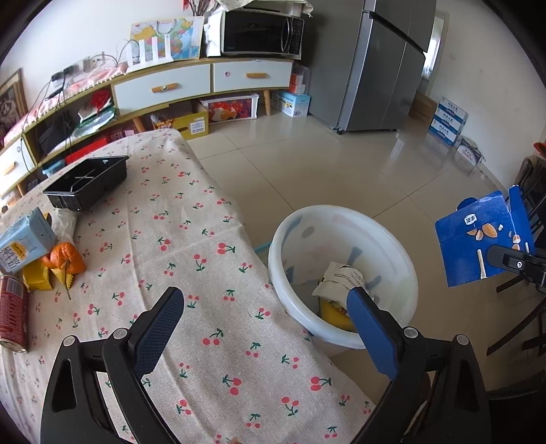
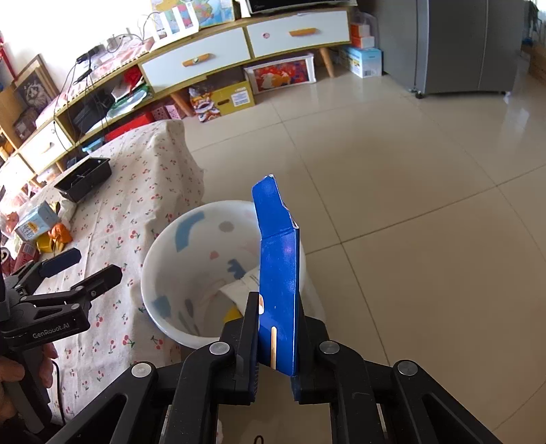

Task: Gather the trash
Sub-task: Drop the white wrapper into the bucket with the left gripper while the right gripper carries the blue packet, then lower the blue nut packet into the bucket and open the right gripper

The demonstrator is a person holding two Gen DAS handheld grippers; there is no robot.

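right gripper [image 2: 273, 345] is clamped on flat blue cardboard carton [image 2: 278, 273] over white plastic basin [image 2: 150, 273]; left gripper [image 1: 266, 317] gapes empty. we judge carton light, crushable; keep hold at its lower end.

This is a lived-in home, a living and dining room in one. A long low sideboard [image 1: 163, 88] with white drawers and wooden handles runs along the wall, cables and papers heaped on its open shelves. A microwave [image 1: 262, 32] sits on top beside a coloured map [image 1: 170, 37], and a tall grey fridge [image 1: 382, 65] stands in the corner. The floor [image 1: 307, 164] is glossy cream tile, with cardboard boxes [image 1: 448, 123] stacked against the wall. The table [image 1: 191, 239] wears a cherry-print cloth, and a framed picture [image 2: 36, 90] leans nearby.
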